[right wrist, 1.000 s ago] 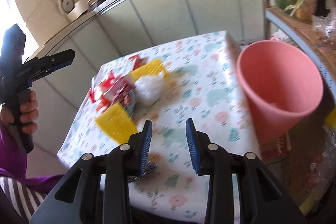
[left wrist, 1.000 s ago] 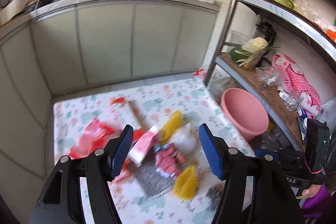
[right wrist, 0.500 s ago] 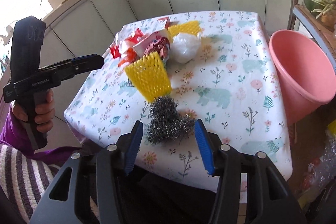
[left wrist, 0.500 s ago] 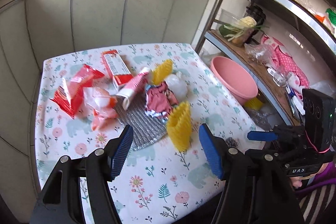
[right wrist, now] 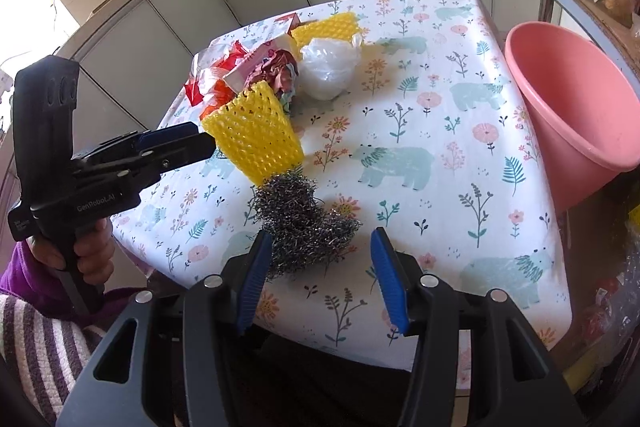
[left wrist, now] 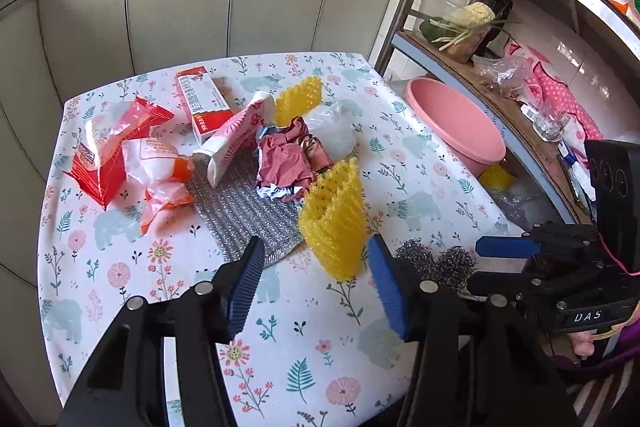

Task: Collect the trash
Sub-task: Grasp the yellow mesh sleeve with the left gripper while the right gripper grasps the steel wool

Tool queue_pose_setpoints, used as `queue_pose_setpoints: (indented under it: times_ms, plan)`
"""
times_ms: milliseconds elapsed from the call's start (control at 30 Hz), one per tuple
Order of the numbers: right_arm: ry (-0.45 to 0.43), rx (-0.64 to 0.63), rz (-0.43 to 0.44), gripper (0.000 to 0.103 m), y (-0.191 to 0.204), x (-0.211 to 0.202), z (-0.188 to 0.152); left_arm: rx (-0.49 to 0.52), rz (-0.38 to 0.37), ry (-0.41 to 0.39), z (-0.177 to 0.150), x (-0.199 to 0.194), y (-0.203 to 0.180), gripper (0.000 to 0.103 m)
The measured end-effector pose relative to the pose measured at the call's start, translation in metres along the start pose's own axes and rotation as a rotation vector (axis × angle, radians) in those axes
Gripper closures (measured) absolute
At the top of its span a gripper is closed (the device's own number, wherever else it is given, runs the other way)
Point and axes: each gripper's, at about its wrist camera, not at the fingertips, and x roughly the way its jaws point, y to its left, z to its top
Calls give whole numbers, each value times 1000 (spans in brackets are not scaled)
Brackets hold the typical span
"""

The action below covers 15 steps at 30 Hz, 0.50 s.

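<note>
**Both grippers lower and closer to the near table edge than half a second ago**

We note that our left gripper (left wrist: 316, 283) has come down since the earlier frame: the near yellow foam net (left wrist: 334, 223) now sits just ahead of its wide-open, empty jaws. Our right gripper (right wrist: 318, 277) has also advanced; the steel wool (right wrist: 302, 227) now lies partly between its spread jaws, which grip nothing. The trash pile looks unshifted.

The steel wool rests near the table's (right wrist: 452, 163) front edge, touching the foam net behind it. Crumpled maroon paper (left wrist: 290, 157), a white plastic bag (left wrist: 332, 125), red wrappers (left wrist: 114, 147) and a silver mesh sheet (left wrist: 244, 211) cluster mid-table. The pink basin (right wrist: 576, 111) sits off the right edge, below the tabletop. We see bare cloth between steel wool and basin, and along the front edge.
</note>
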Motion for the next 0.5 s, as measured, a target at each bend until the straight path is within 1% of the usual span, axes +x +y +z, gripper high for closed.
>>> queue_pose_setpoints:
  times_ms: [67,133,167,200,300,333,433,500]
  plan:
    - [9,1,4,51,-2,5,1,9,6,2,1,5,-1,53]
    - [20,8,10,51,-4,10,1,4,9,6,3,10,-1,61]
    - [24,10,18,51,-4,12,1,0,8,12,5,13,-1,63]
    - [27,8,25,51,-4,14,1,-1,9,18,5,14,-2,68]
    - [26,1,20,51,-4,17,2,-3,13,36,6,20,-1,90]
    - [22,5,23,51,-4,17,3,-7,11,38,6,20,1,93]
    - [18,6,28,51,-5,18,3,-7,19,25,6,16,3,94]
    - [18,7,33,51,-4,19,3,-9,10,21,6,12,4,95]
